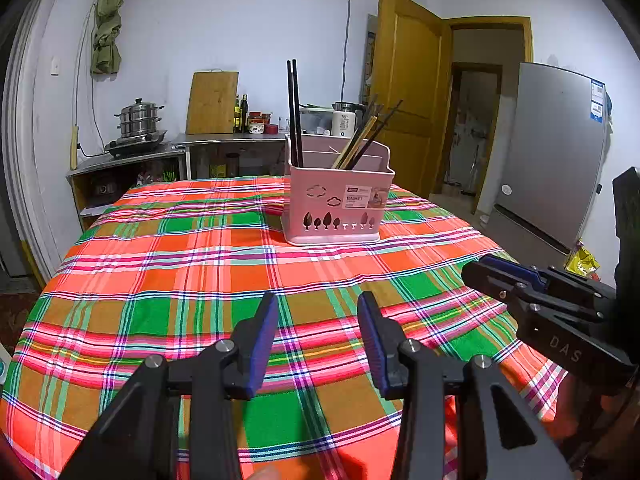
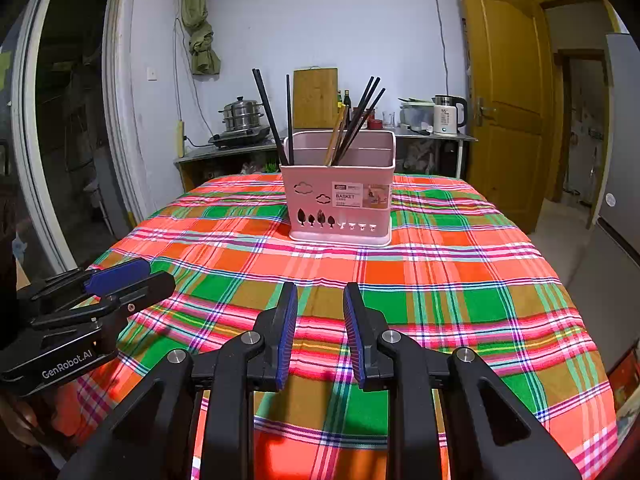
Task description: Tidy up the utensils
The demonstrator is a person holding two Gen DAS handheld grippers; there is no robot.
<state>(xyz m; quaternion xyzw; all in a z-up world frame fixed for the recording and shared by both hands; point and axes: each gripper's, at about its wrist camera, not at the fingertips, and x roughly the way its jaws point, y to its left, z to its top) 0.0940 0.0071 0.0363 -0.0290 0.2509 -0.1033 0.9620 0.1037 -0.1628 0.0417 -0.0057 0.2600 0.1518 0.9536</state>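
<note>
A pink utensil basket (image 1: pixel 336 208) (image 2: pixel 340 200) stands upright at the far middle of the plaid-covered table (image 1: pixel 160 280) (image 2: pixel 460 280). Two black chopsticks (image 1: pixel 295 116) (image 2: pixel 276 120) stand in its left compartment. A bundle of dark and wooden chopsticks (image 1: pixel 368 136) (image 2: pixel 354 124) leans in another compartment. My left gripper (image 1: pixel 318 304) hovers open over the near cloth, nothing between its blue pads. My right gripper (image 2: pixel 320 294) is open and empty too, near the table's front. Each gripper shows at the side of the other's view: the right gripper (image 1: pixel 492 266), the left gripper (image 2: pixel 132 274).
Behind the table runs a metal counter (image 1: pixel 224 138) with a steamer pot (image 1: pixel 140 120), a cutting board (image 1: pixel 212 102), bottles and a kettle (image 2: pixel 448 118). A wooden door (image 1: pixel 404 92) stands open at the right, with a grey fridge (image 1: pixel 556 152) beside it.
</note>
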